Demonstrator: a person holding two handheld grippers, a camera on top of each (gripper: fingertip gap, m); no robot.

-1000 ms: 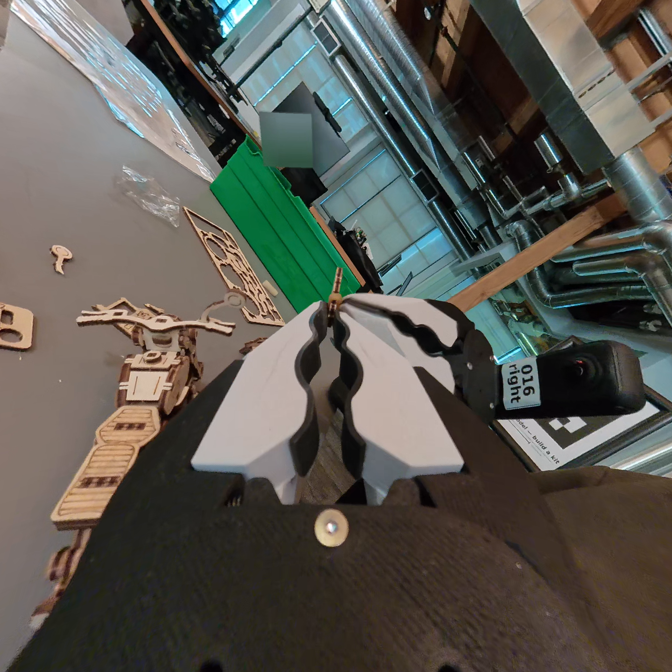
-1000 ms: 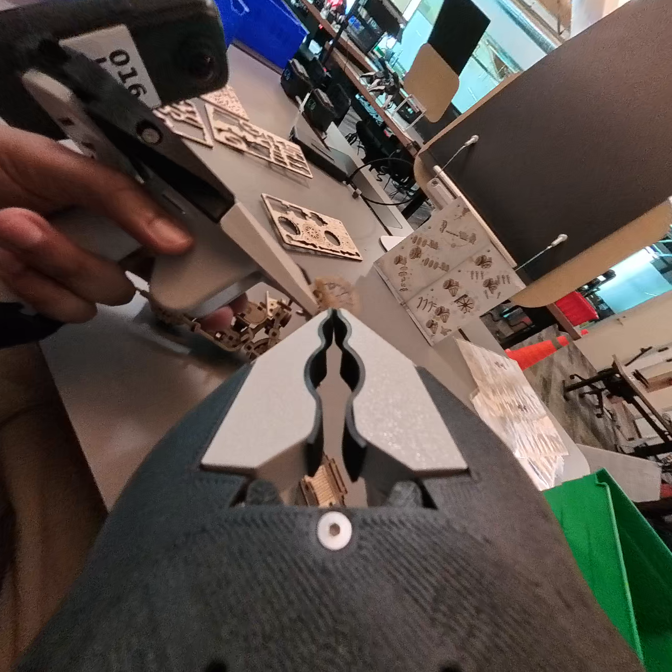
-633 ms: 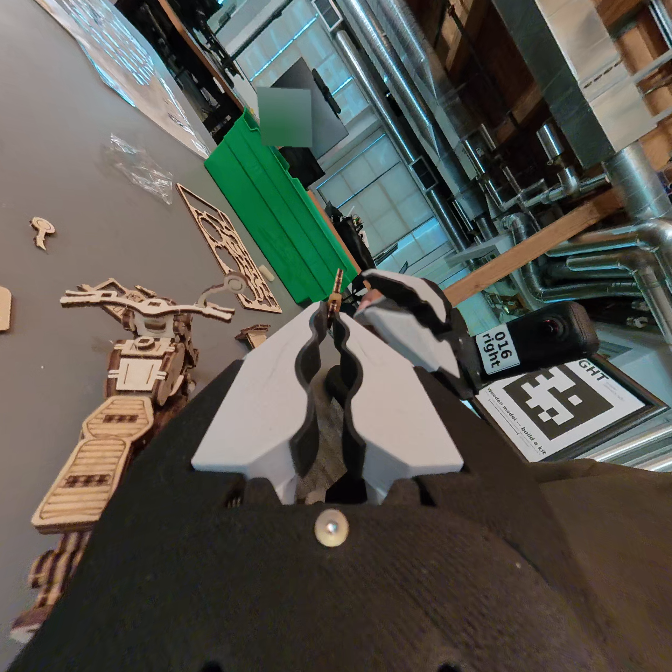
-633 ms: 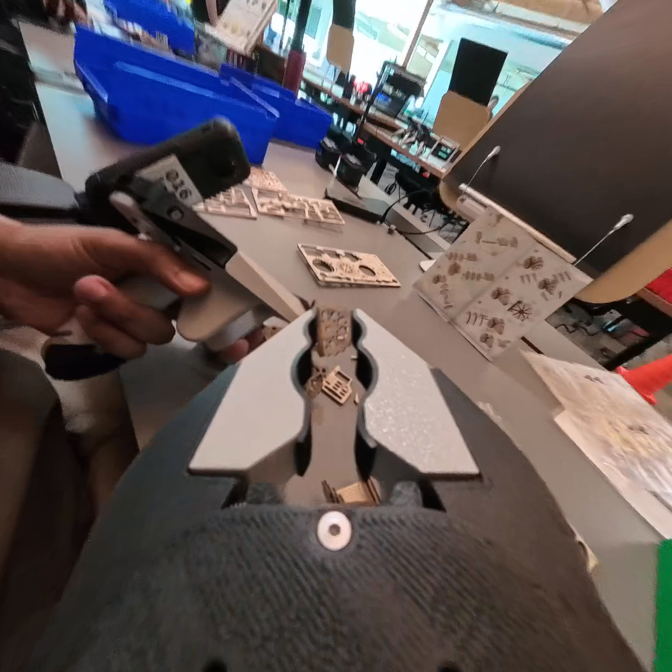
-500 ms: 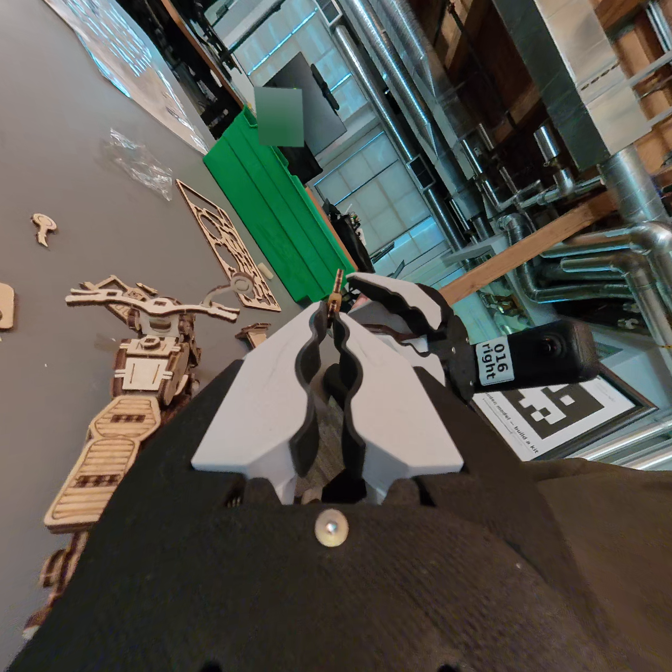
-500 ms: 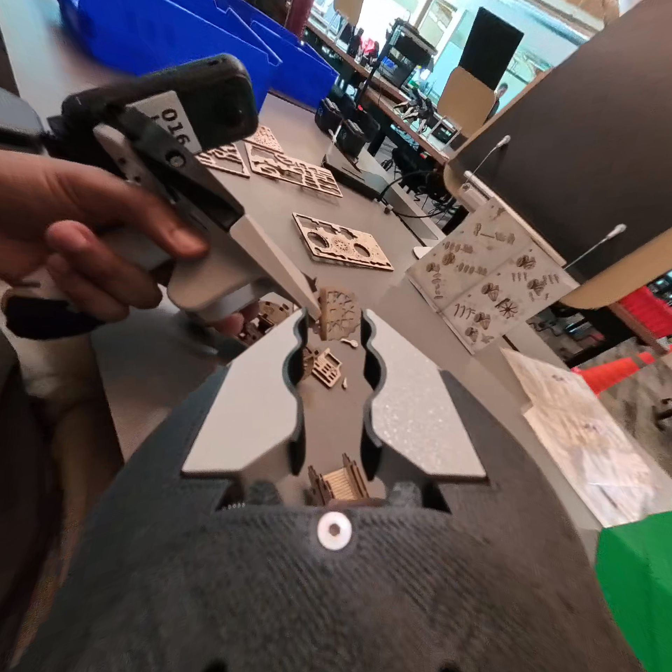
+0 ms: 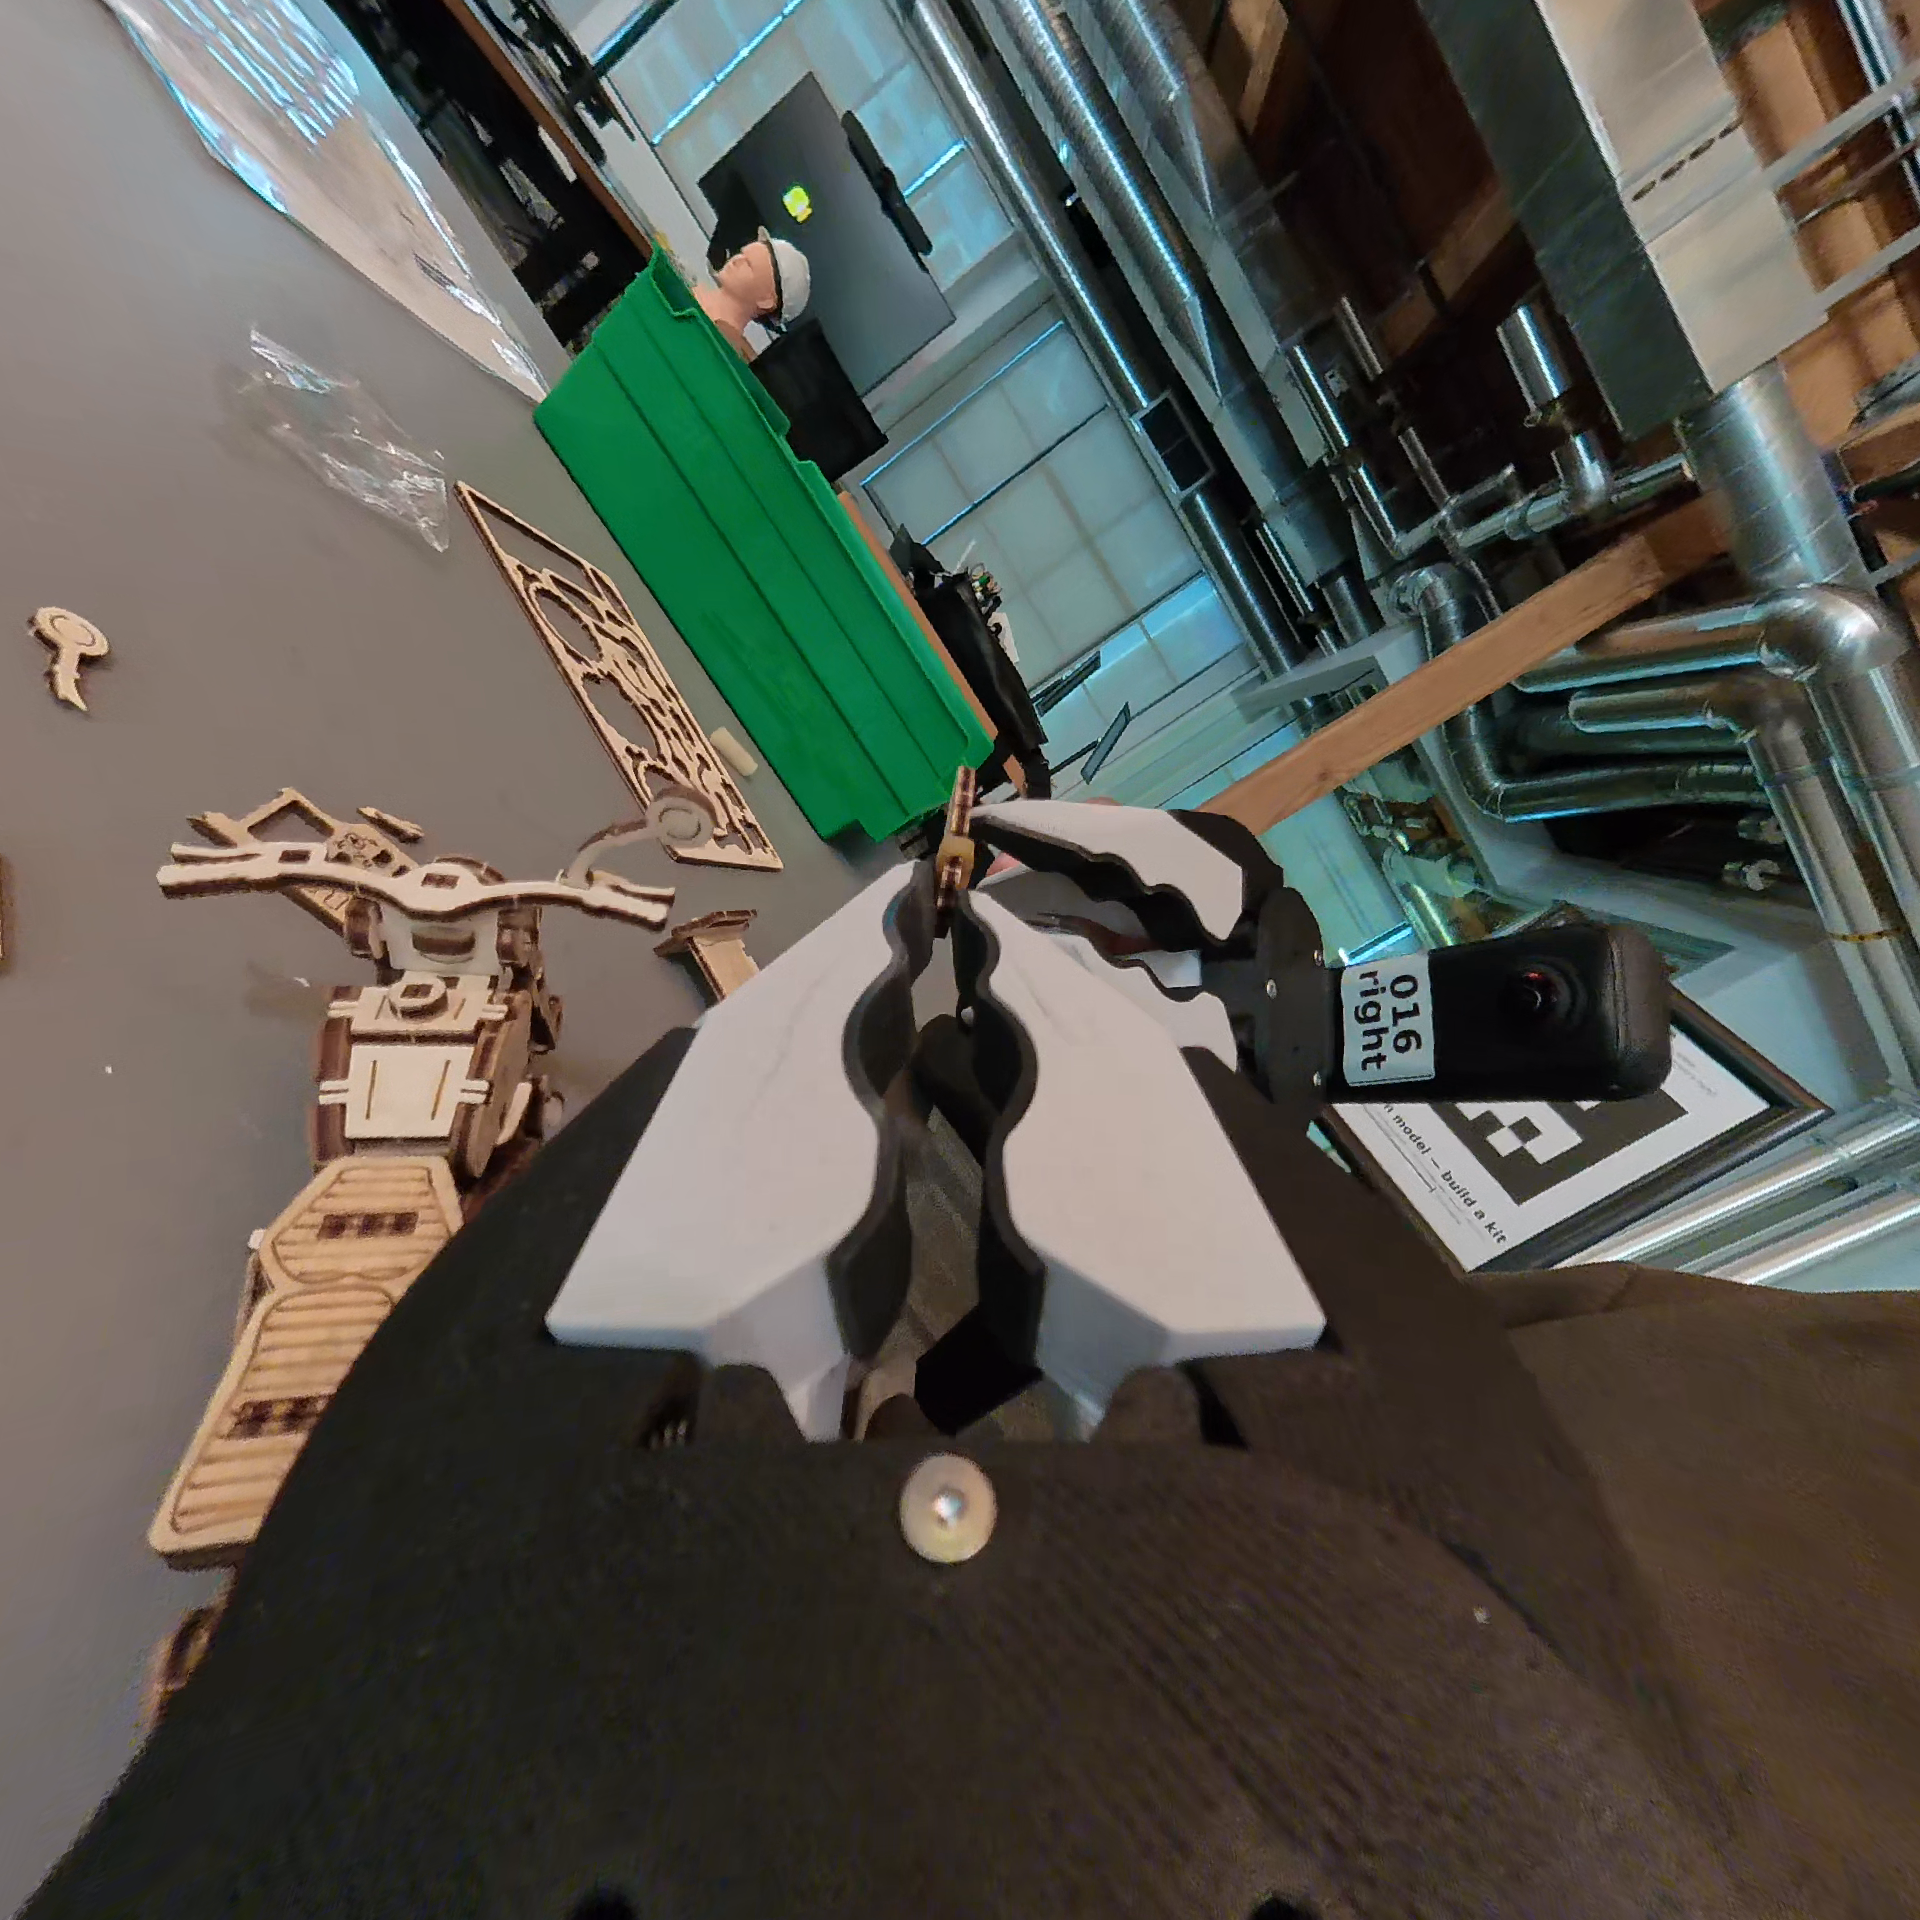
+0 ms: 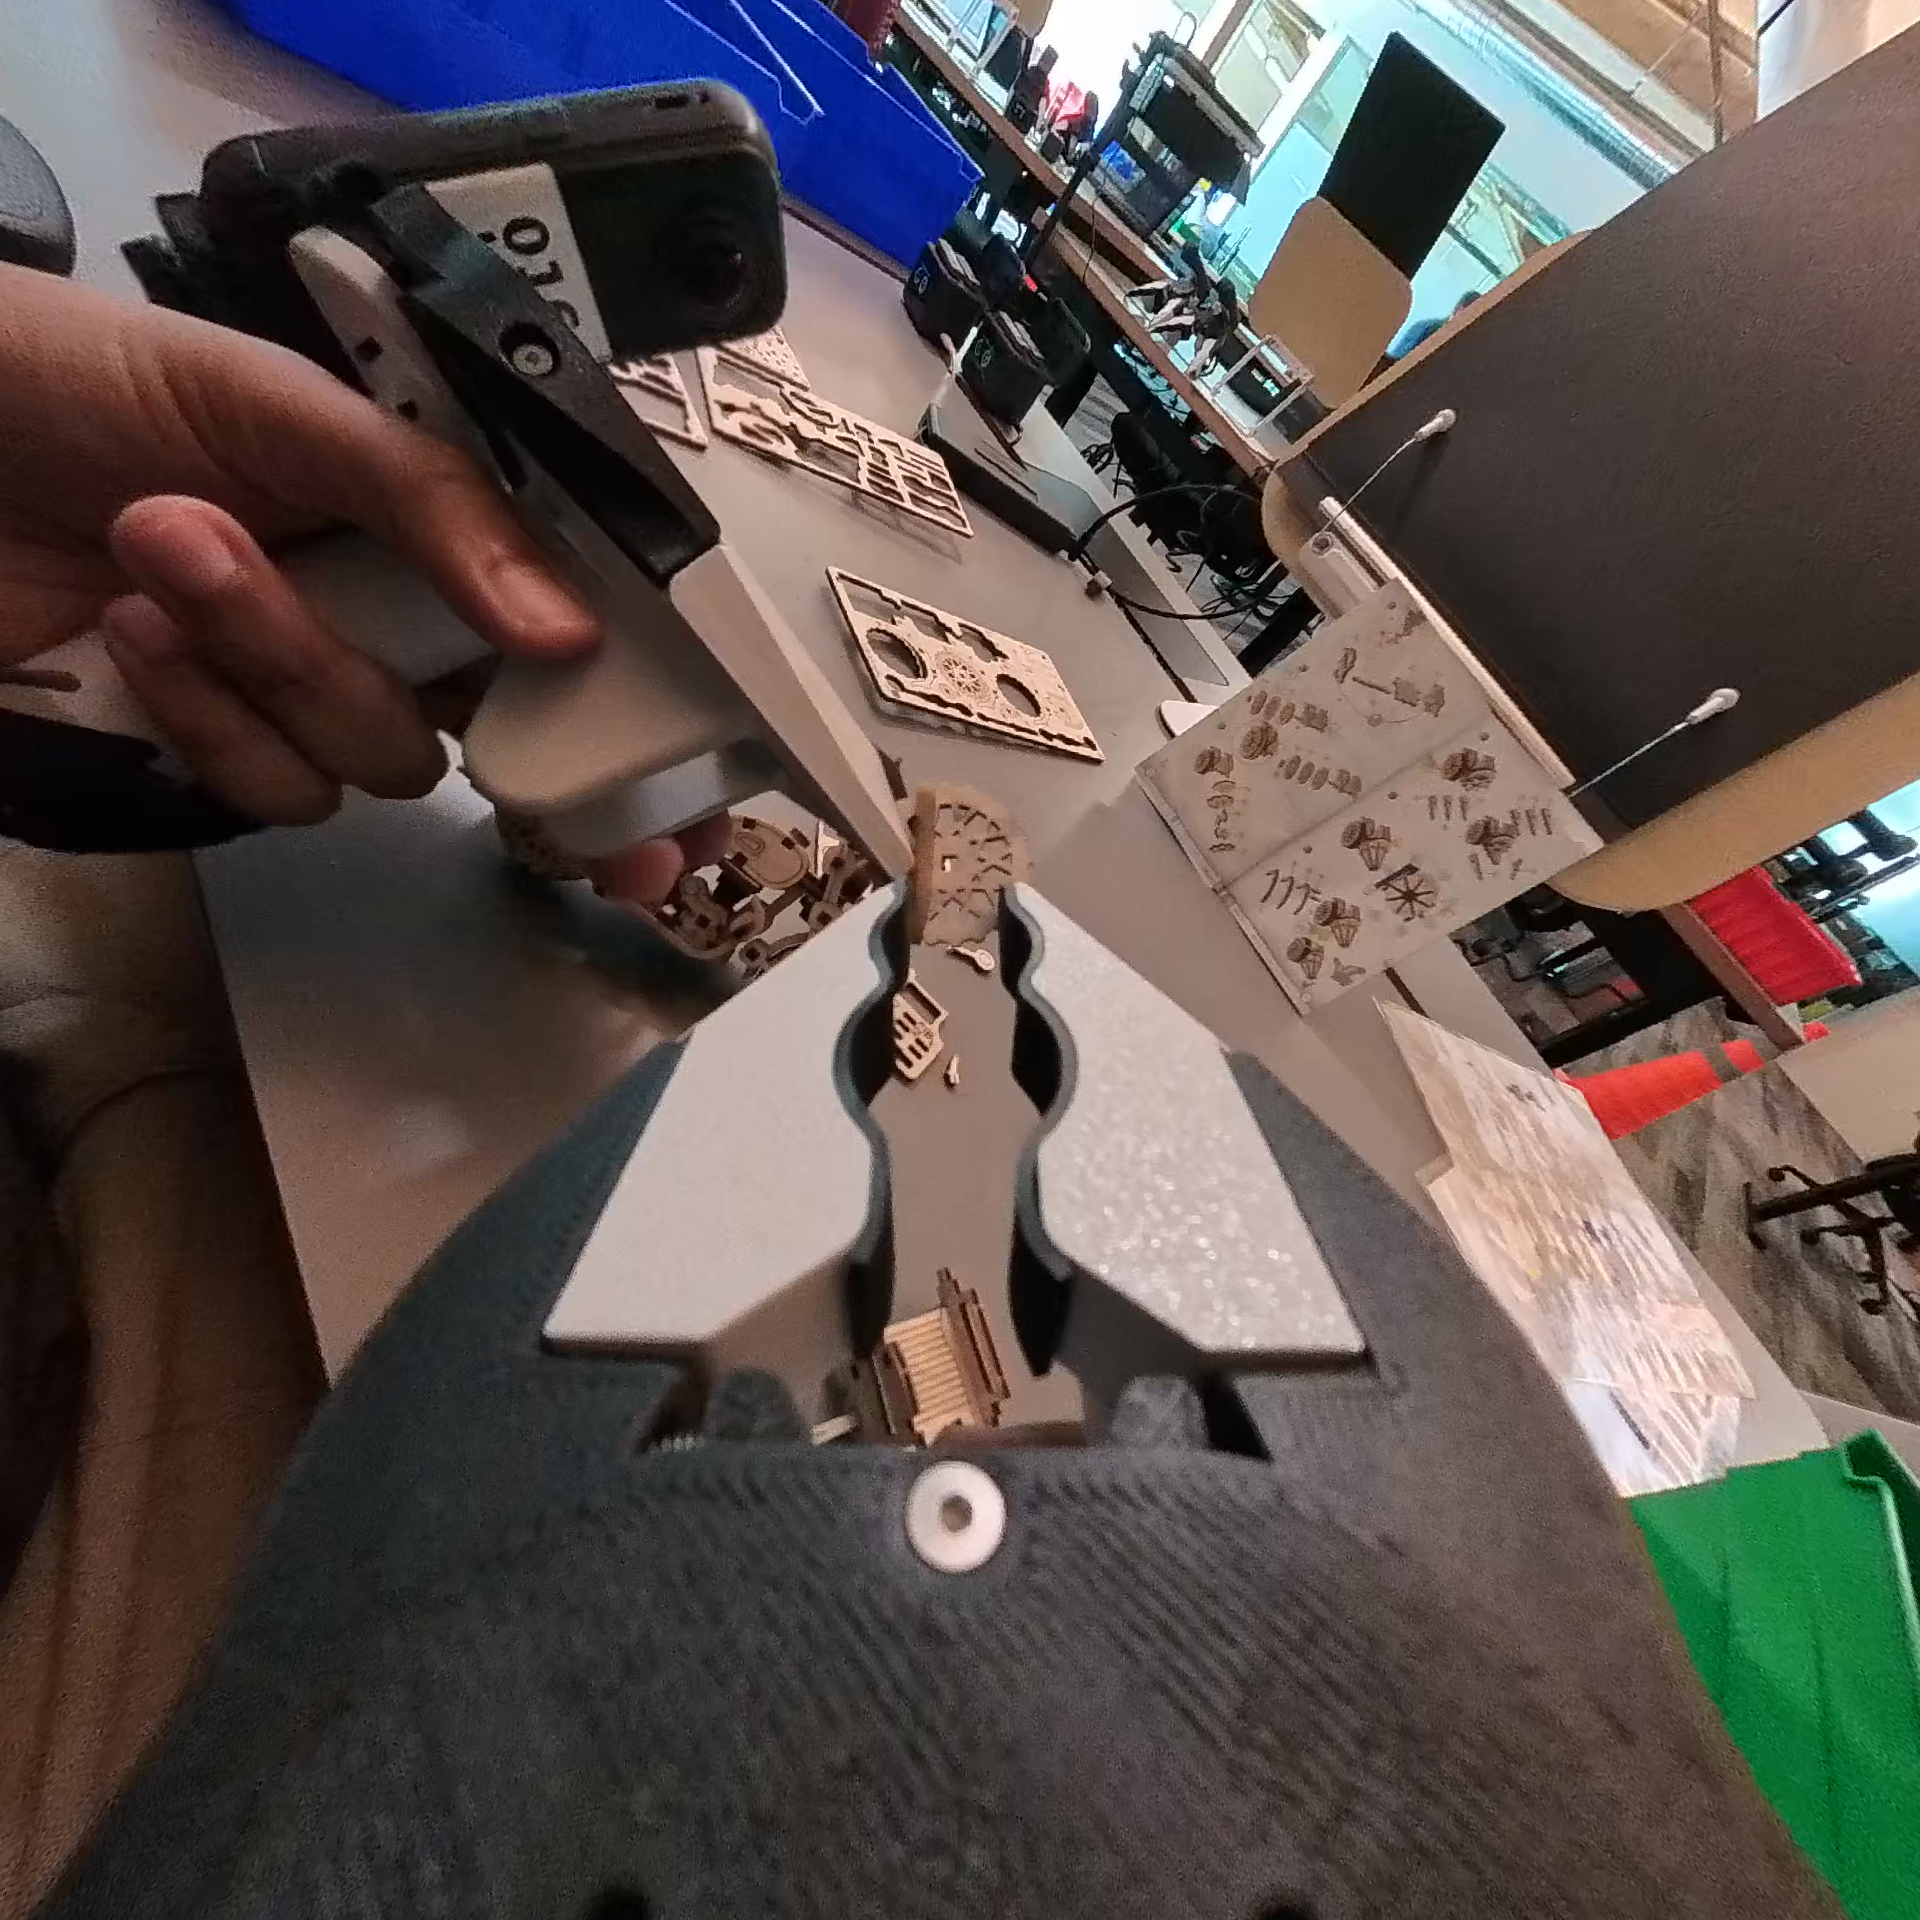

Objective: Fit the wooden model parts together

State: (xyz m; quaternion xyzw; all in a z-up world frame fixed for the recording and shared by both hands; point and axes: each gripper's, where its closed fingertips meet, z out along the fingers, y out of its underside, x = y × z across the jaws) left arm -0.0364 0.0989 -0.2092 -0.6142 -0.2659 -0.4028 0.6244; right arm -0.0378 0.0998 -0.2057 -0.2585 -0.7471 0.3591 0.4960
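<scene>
Your left tool [image 7: 951, 883]: pinches a wooden disc part [image 8: 961, 868], edge-on, long axis along the fingers, above the wooden motorcycle [image 7: 405, 997]. Your right tool [image 8: 951, 914]: parted narrowly, apparently empty; only its view shows the disc's spoked face.

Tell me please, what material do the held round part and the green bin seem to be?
The round spoked part pinched at the left gripper tips looks like thin laser-cut plywood: pale matte face, darker brown cut edges. The green bin appears to be moulded plastic: uniform colour, smooth slightly glossy walls with ribs.
</scene>
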